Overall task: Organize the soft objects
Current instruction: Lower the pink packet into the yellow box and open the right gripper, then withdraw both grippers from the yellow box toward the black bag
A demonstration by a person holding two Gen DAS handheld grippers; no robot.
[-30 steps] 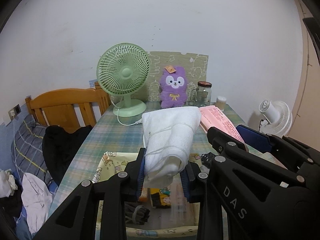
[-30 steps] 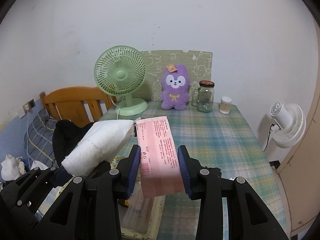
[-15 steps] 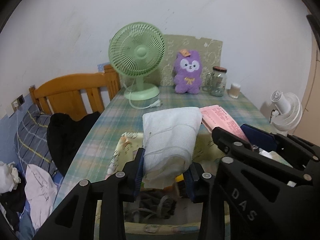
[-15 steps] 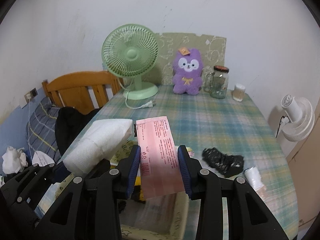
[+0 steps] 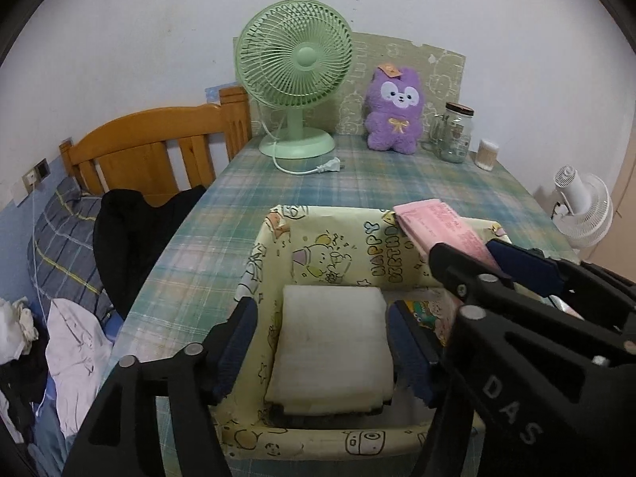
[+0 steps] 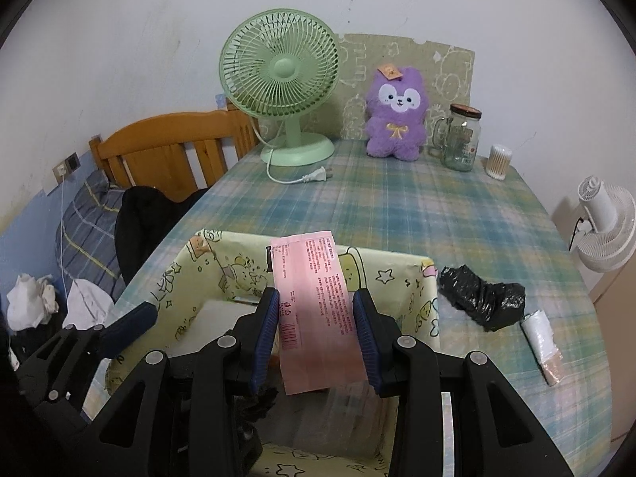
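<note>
The left claw (image 5: 322, 351) hangs over the near half of the yellow cartoon-print box (image 5: 330, 222), its 2 blue-padded fingers (image 5: 234, 346) spread wide. Its jaws have just been opening, and the folded white towel (image 5: 332, 348) lies flat between them inside the box, with a gap on each side so neither pad presses it. The towel rests on darker items in the box bottom that are too hidden to name.

The right claw (image 6: 318, 342) is clamped on a pink packet (image 6: 314, 302), both pads against its long edges. The packet sticks out forward and upward over the box, its far end above the box's far wall. In the left wrist view the same packet (image 5: 441, 226) shows at the right, over the box's far right corner.

The box sits on the near part of the bench (image 6: 397, 206), which is covered in a green-and-blue plaid cloth. Just right of the box lie a crumpled black bag (image 6: 481, 296) and, nearer the right edge, a small white rolled item (image 6: 542, 340). At the far end stand a green desk fan (image 6: 284, 95) with its plug loose on the cloth, a purple plush toy (image 6: 395, 115), a glass jar (image 6: 461, 137) and a small container of cotton swabs (image 6: 499, 161). A wooden headboard (image 6: 167, 151) stands to the left, and a white fan (image 6: 604, 230) to the right, off the bench.
</note>
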